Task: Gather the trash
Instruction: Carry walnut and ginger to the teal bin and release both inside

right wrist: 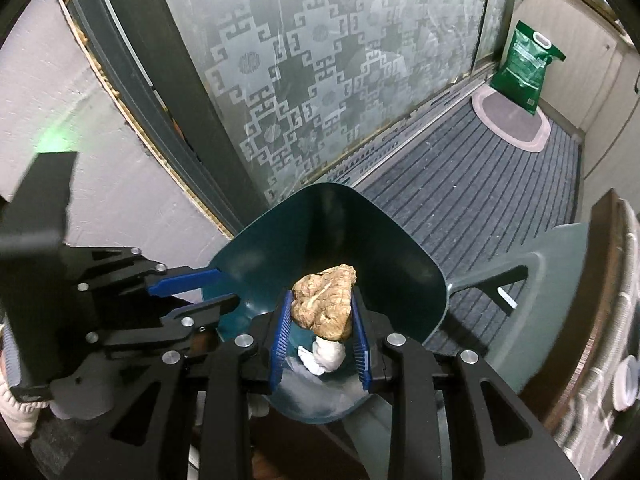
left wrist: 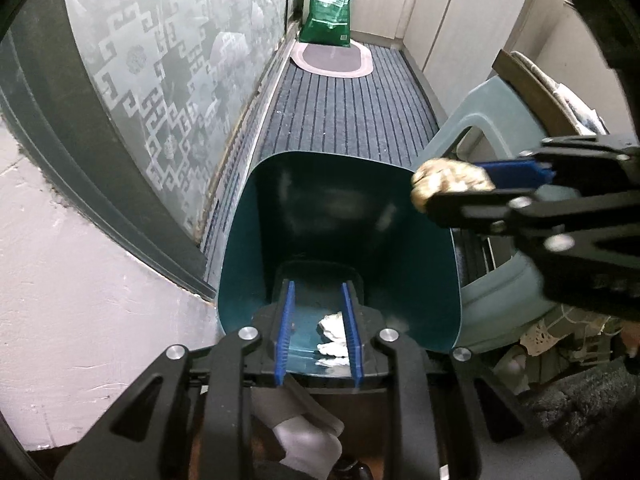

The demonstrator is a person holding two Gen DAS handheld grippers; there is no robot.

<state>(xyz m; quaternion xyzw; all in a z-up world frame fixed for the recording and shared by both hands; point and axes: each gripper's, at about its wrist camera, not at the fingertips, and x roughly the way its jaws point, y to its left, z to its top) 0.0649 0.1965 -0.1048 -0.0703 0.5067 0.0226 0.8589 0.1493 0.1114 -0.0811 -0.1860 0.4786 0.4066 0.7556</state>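
A dark teal plastic bin (left wrist: 280, 208) stands on the floor; it also shows in the right wrist view (right wrist: 392, 248). White crumpled paper (left wrist: 332, 338) lies at its bottom, also visible in the right wrist view (right wrist: 326, 356). My right gripper (right wrist: 322, 312) is shut on a crumpled brown paper ball (right wrist: 324, 306) and holds it over the bin's opening; the ball shows in the left wrist view (left wrist: 450, 180) at the bin's right rim. My left gripper (left wrist: 318, 330) is at the bin's near rim; whether its jaws hold the rim is unclear. It shows at the left in the right wrist view (right wrist: 212, 288).
A frosted patterned glass door (left wrist: 168, 80) runs along the left. A striped grey mat (left wrist: 344, 112) covers the floor, with an oval rug (left wrist: 332, 60) and a green bag (left wrist: 330, 12) at the far end. A pale teal plastic stool (left wrist: 492, 104) stands right of the bin, beside white cabinets (left wrist: 472, 20).
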